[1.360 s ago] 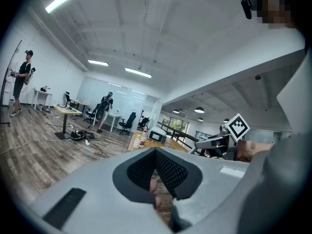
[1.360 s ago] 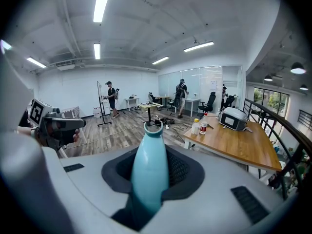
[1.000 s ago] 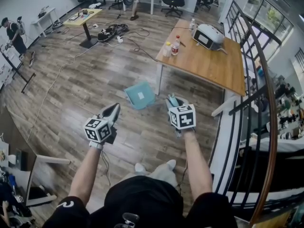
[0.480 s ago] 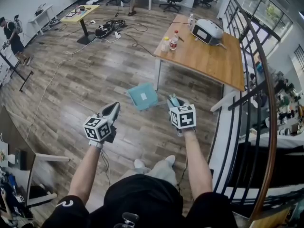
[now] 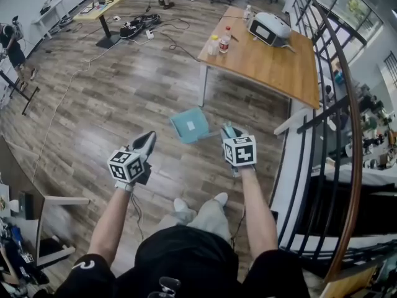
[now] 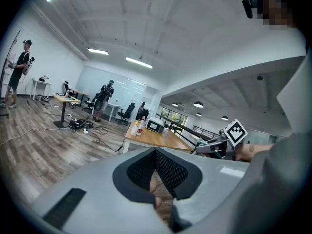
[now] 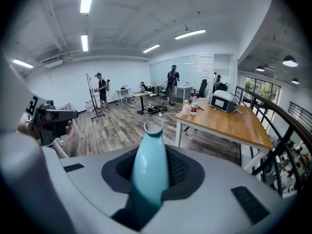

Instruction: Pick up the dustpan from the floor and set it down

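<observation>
A teal dustpan [image 5: 190, 125] hangs above the wooden floor in the head view, its pan pointing away to the left. My right gripper [image 5: 227, 131] is shut on its handle. In the right gripper view the teal handle [image 7: 150, 167] stands up between the black pads of the right gripper [image 7: 151, 152], with its notched end on top. My left gripper [image 5: 149, 139] is held out beside it on the left, apart from the dustpan. In the left gripper view the pads of the left gripper [image 6: 156, 152] meet at the tip with nothing between them.
A wooden table [image 5: 267, 73] stands just beyond the dustpan, bearing bottles [image 5: 224, 42] and a white appliance [image 5: 270, 30]. A black railing [image 5: 310, 148] runs along the right. Cables [image 5: 144, 25] lie on the floor far ahead, near a yellow desk [image 5: 101, 9]. A person [image 5: 9, 39] stands far left.
Both grippers have sunk a little, the right one carrying the dustpan down with it. The head view has tipped, so the table and floor sit higher in the picture.
</observation>
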Tool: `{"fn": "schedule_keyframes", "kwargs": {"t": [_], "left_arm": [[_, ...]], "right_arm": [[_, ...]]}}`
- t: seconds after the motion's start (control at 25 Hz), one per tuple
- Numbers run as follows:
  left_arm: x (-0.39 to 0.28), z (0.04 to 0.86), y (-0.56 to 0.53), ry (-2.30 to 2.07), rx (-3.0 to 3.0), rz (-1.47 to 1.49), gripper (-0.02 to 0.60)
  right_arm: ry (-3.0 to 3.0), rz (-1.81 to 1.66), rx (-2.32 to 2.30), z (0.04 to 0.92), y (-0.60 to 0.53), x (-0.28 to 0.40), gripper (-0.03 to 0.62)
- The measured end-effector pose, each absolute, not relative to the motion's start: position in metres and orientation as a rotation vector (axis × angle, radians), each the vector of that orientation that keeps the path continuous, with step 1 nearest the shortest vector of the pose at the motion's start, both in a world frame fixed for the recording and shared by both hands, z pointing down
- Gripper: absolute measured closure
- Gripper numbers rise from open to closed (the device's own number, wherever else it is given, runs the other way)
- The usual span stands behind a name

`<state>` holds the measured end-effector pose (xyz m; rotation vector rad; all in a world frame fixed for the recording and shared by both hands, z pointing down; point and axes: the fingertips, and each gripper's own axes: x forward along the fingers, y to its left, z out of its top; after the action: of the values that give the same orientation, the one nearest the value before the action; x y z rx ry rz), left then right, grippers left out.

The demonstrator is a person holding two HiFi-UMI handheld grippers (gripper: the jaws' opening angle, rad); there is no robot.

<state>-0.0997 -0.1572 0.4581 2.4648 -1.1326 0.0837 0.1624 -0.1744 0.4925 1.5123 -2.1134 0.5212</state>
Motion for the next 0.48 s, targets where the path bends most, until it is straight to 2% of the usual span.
{"fn": "schedule_keyframes", "kwargs": {"t": [0.48], "left_arm": [[-0.086,0.510,-0.150,-1.095,2.438,0.162,0.586]], "right_arm": [[-1.996,0.615,1.550,0.581,-0.160,0.190,0.507]]}}
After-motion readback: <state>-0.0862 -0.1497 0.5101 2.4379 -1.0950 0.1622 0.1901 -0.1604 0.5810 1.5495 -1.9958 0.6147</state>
